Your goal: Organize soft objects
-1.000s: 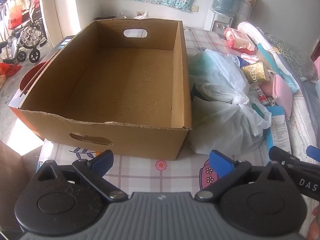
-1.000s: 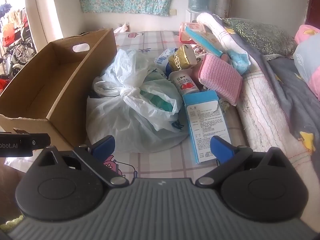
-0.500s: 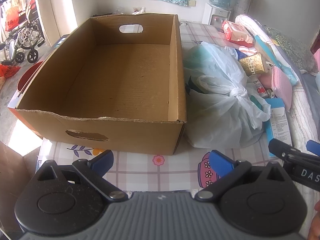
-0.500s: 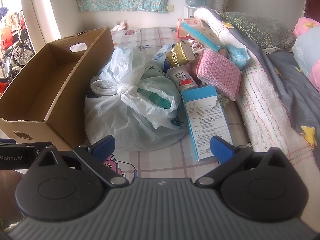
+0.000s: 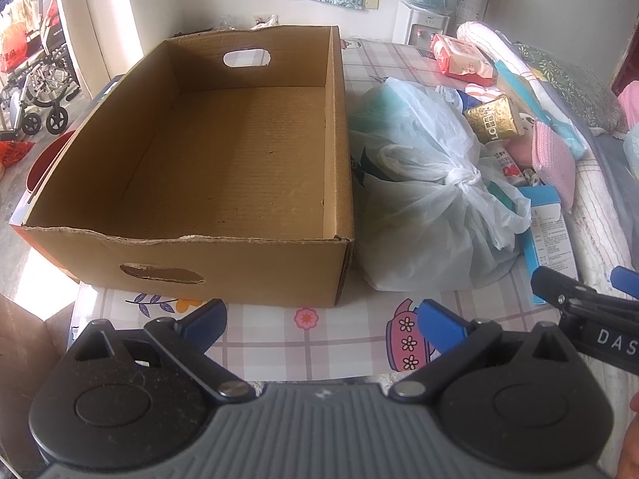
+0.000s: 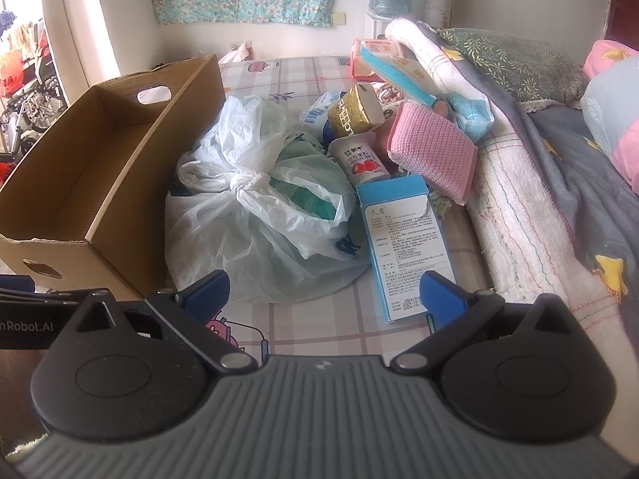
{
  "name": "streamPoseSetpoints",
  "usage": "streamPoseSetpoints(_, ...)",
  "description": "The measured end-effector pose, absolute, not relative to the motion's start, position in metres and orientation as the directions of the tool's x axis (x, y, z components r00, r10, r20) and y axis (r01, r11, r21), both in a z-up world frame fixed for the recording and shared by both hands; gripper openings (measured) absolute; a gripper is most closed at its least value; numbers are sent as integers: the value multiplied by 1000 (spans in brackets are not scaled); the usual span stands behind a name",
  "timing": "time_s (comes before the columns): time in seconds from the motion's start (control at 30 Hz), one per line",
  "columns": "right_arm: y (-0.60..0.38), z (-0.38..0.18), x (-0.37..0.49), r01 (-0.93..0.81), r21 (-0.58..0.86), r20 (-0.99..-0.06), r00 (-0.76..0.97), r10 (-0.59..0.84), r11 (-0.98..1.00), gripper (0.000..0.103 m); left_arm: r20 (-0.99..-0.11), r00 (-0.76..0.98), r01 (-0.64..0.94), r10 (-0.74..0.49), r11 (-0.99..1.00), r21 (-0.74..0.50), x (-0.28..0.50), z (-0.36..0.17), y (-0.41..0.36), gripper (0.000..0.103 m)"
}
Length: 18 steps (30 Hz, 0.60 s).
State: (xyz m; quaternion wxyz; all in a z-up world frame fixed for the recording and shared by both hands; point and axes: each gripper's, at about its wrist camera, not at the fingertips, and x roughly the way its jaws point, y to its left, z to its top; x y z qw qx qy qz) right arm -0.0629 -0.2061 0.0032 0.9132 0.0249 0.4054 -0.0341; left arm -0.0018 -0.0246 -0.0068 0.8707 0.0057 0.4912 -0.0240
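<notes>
Cardboard box (image 5: 223, 167) sits at eleven o'clock, touching the knotted plastic bag (image 6: 259, 215) at twelve; blue carton (image 6: 407, 247) lies lengthwise toward one, pink cloth (image 6: 433, 151) beyond. Left gripper (image 5: 319, 319) and right gripper (image 6: 323, 291) hover spread, holding nothing.

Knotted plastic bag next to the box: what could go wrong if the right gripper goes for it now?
1. The knotted plastic bag is thin and slack; a pinch on loose film rather than the knot may slip or tear.
2. The blue carton and the yogurt cup lie against it and could be dragged along.
3. The bag sits tight against the cardboard box, so lifting may snag its wall.
</notes>
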Motion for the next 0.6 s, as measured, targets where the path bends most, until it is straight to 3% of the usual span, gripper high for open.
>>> streamPoseSetpoints(0.6, -205, 3, -63, 83, 12, -742, 668, -47, 996, 102, -858, 513, 44, -36, 999, -16, -1, -9, -26, 102)
